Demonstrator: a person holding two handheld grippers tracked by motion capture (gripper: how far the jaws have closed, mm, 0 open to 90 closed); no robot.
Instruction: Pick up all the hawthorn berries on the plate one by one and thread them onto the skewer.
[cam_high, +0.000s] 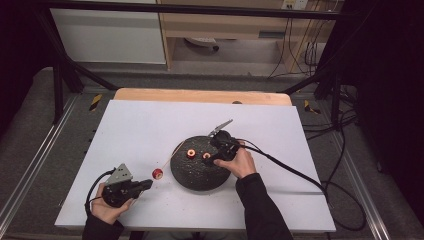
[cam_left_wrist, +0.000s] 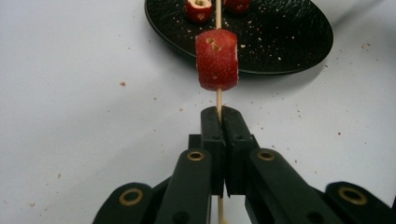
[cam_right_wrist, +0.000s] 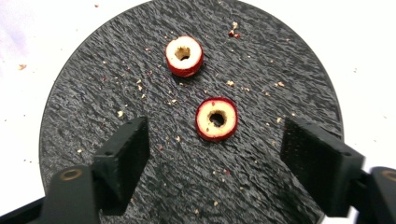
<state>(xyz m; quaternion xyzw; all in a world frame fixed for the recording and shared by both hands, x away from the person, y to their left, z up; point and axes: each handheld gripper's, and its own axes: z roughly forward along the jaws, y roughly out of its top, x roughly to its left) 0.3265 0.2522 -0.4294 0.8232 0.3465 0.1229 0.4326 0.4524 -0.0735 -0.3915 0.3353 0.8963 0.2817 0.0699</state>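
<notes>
white tabletop (cam_high: 150, 125) carries the work, with a black frame and cables behind it. nearest the person, the left gripper (cam_high: 142, 185) has its jaws clamped shut on a thin wooden skewer (cam_left_wrist: 218, 100), which runs forward from the pads toward the black plate (cam_high: 185, 175). one red fruit ring (cam_left_wrist: 216, 59) already sits threaded on the skewer, just ahead of the pads and short of the plate rim.

farther on, the right gripper (cam_right_wrist: 219, 149) hovers above the plate, jaws apart and gripping nothing. two cored fruit rings lie flat on the plate: the near ring (cam_right_wrist: 216, 119) lies between the jaws, slightly ahead of the pads and touching neither; the far ring (cam_right_wrist: 184, 55) lies beyond it, well apart.

procedure, as judged: lower the right gripper until the pads flank the near ring's rim. centre the ring. close gently, since the flesh likely crushes. keep the skewer level and steady for threading through the cored hole.
</notes>
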